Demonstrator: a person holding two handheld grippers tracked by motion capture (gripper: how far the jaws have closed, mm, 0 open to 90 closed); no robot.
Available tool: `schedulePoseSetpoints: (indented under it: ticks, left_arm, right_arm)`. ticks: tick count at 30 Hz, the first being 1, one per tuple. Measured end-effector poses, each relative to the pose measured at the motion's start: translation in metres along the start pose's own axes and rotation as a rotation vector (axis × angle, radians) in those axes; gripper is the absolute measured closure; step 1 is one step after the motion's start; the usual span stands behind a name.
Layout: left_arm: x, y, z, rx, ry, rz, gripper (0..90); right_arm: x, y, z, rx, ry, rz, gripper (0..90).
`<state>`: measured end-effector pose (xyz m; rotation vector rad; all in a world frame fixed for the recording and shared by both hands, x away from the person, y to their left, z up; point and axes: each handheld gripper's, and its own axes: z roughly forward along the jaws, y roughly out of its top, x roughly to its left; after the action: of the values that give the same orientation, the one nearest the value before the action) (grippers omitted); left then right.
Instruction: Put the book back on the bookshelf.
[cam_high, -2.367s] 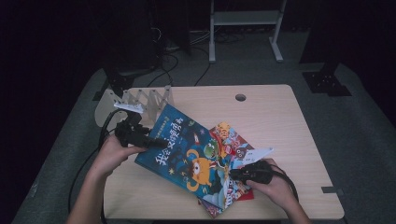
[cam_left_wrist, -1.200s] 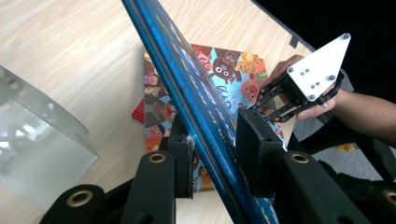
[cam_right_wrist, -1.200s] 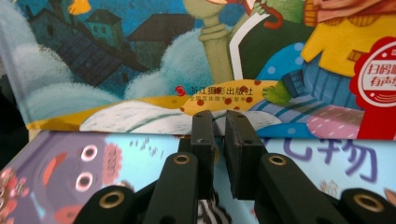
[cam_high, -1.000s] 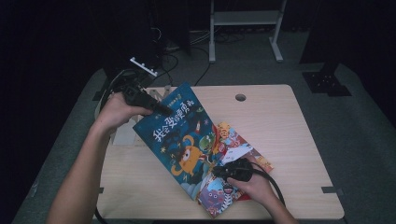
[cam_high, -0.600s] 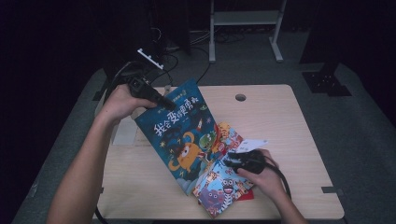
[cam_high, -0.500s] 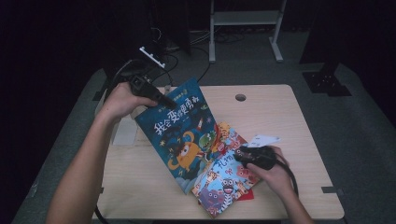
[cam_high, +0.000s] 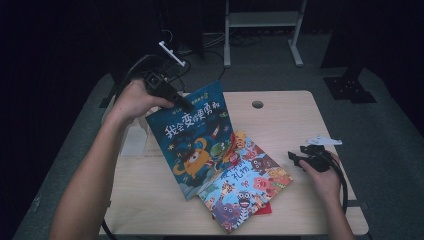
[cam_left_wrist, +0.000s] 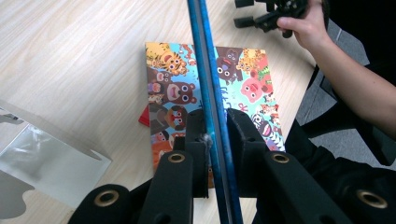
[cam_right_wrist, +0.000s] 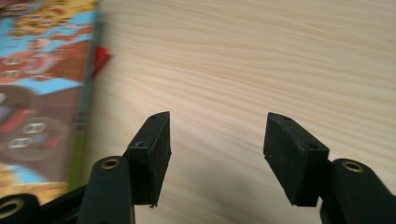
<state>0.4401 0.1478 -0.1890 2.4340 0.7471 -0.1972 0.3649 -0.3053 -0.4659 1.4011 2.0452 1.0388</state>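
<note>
Item: dark-blue picture book with an orange monster on its cover (cam_high: 196, 137). It is lifted and tilted over the left half of the pale wooden table (cam_high: 280, 112), its far top corner clamped in the left gripper (cam_high: 186, 105), whose jaws pinch the book's edge (cam_left_wrist: 210, 116). Its long axis runs from far-left down to near-right, and the near end overlaps the colourful animal-cover book (cam_high: 245, 185) lying flat beneath. A red sheet (cam_high: 265, 209) peeks out under that.

Right gripper (cam_high: 295, 159): jaws apart, empty, just right of the flat book and nearer to it. A clear plastic stand (cam_left_wrist: 42, 158) waits at far left.
</note>
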Motion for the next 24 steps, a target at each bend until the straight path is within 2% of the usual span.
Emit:
schedulePoseSetpoints:
  ticks: [3,7,14,16,24]
  left_arm:
    - [-0.002,0.002,-0.002,0.002,0.004,-0.004,81.1]
    - [-0.006,0.003,-0.006,0.002,0.015,-0.001,82.4]
    - [-0.01,-0.001,-0.011,0.01,0.038,0.013,82.5]
    - [-0.01,-0.002,-0.013,0.011,0.045,0.009,82.5]
    - [-0.009,-0.011,-0.026,0.001,0.086,-0.001,82.4]
  right_arm:
    - [-0.011,-0.007,0.004,0.01,-0.027,0.03,39.6]
    - [-0.015,-0.01,0.008,0.017,-0.043,0.041,38.1]
    - [-0.014,-0.011,0.014,0.028,-0.069,0.044,34.8]
    - [-0.013,-0.011,0.015,0.044,-0.077,0.035,33.3]
    - [-0.011,-0.01,0.017,0.051,-0.085,0.029,30.2]
